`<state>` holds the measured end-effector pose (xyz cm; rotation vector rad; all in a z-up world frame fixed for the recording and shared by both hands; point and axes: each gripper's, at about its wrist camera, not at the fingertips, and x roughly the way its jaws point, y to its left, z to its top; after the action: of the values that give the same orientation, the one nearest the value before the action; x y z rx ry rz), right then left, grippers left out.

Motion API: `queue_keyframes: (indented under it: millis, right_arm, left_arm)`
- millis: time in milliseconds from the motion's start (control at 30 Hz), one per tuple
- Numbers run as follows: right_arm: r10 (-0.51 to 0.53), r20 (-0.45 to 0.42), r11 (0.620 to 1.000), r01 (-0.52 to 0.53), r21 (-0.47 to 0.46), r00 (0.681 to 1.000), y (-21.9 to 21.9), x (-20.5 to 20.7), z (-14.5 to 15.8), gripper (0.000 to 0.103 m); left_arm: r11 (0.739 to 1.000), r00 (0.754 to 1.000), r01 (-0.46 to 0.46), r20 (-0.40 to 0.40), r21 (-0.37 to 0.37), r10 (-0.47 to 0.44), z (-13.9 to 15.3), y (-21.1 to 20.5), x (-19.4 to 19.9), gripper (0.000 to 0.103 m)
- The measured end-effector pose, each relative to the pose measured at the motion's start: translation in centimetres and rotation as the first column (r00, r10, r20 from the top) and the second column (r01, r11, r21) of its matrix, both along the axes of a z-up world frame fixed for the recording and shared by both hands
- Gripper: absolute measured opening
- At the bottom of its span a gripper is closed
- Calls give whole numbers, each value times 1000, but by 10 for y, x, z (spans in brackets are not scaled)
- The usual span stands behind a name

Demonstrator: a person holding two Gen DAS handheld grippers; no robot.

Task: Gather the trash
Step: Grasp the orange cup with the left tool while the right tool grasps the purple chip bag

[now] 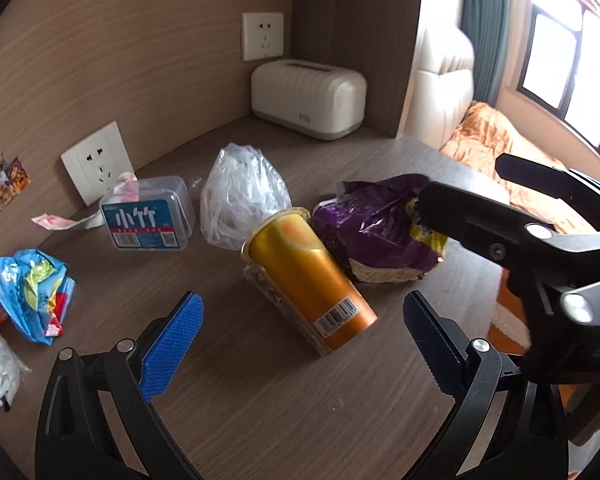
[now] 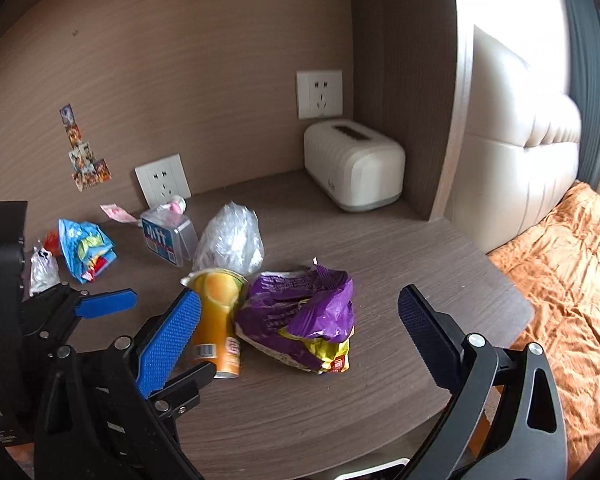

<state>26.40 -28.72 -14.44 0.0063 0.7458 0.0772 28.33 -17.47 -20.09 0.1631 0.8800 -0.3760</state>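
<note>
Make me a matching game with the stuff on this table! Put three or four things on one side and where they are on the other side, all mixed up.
Things:
1. orange cup
2. white tissue box
3. purple snack bag
4. clear plastic box with the blue label

Places:
A. in the back corner, under a wall socket
B. lying on its side, right in front of the left gripper's open jaws
C. by the wall, in front of the tilted socket plate
D. crumpled, in front of the right gripper's open jaws

Pairs: 1-B, 2-A, 3-D, 4-C
</note>
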Motion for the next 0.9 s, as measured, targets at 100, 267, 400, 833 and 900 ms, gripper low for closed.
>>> queue_keyframes:
  millis: [100,267,400,833,900]
  right_arm:
    - [12,-53,999,-10,38,999,-9,17,-20,98]
    - [38,-133,993,-23,115,990,-18,35,-45,98]
    - [66,-160,988,-42,147,985,-19,41,-54,96]
    - [125,-119,980,-103,171,985,-10,33,-43,55]
    - [116,-105,979,-96,178,988,-10,31,-38,52]
  left_arm:
    - [999,999,-36,-6,31,36,-7,-5,9,98]
    - [996,996,-79,-46,29,80,-18,-4,23,94]
    - [995,991,-96,-86,34,99,-27,-3,31,72]
    - [997,997,-54,-60,59,58,-24,0,29,40]
    - [997,997,-51,-53,56,54,-20,3,28,40]
